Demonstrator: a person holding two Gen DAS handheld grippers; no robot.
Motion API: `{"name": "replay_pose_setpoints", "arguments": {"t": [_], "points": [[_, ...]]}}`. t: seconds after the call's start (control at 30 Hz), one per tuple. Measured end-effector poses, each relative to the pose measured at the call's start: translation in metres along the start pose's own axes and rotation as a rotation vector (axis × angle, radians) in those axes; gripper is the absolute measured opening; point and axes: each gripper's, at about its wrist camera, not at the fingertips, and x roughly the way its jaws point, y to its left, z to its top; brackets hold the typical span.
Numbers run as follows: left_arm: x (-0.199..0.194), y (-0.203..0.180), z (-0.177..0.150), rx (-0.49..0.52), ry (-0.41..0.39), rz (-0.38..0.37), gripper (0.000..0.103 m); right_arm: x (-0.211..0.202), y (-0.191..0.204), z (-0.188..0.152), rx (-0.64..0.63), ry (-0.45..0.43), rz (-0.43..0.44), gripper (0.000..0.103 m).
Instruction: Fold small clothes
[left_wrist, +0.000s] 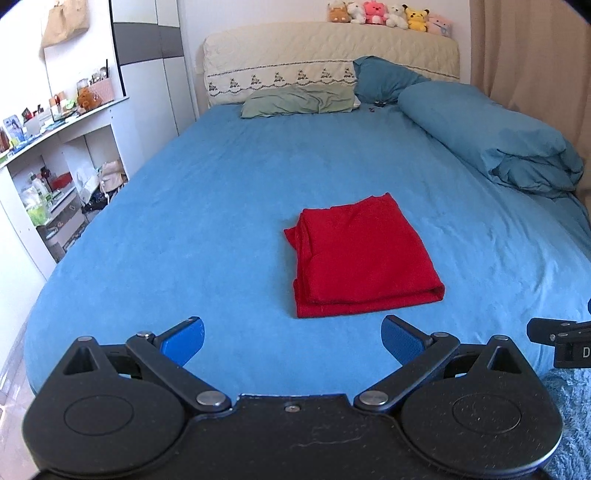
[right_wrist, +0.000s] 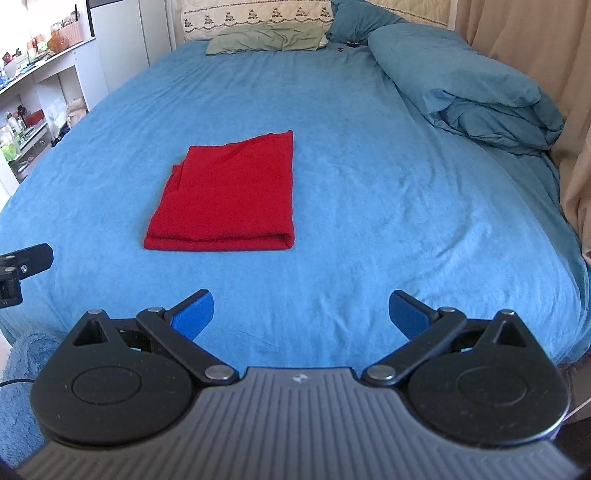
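Observation:
A red garment (left_wrist: 360, 254) lies folded into a flat rectangle on the blue bed sheet (left_wrist: 207, 206). It also shows in the right wrist view (right_wrist: 229, 195), left of centre. My left gripper (left_wrist: 291, 341) is open and empty, held back near the bed's front edge, with the garment ahead and slightly right. My right gripper (right_wrist: 301, 314) is open and empty, also near the front edge, with the garment ahead and to the left. Neither gripper touches the cloth. Part of the right gripper (left_wrist: 561, 341) shows at the left view's right edge.
A folded blue duvet (left_wrist: 491, 129) lies along the bed's right side by a beige curtain (left_wrist: 535, 48). Pillows (left_wrist: 299, 101) and a headboard with plush toys (left_wrist: 388, 13) are at the far end. White shelves (left_wrist: 55, 155) with clutter stand to the left.

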Motion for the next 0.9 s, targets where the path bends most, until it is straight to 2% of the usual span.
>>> {"name": "replay_pose_setpoints", "arguments": {"t": [0.9], "points": [[-0.0084,0.0017,-0.0017,-0.003,-0.022,-0.011,0.103,0.0018,-0.0031,-0.0022,0.013,0.009,0.003,0.103]]}}
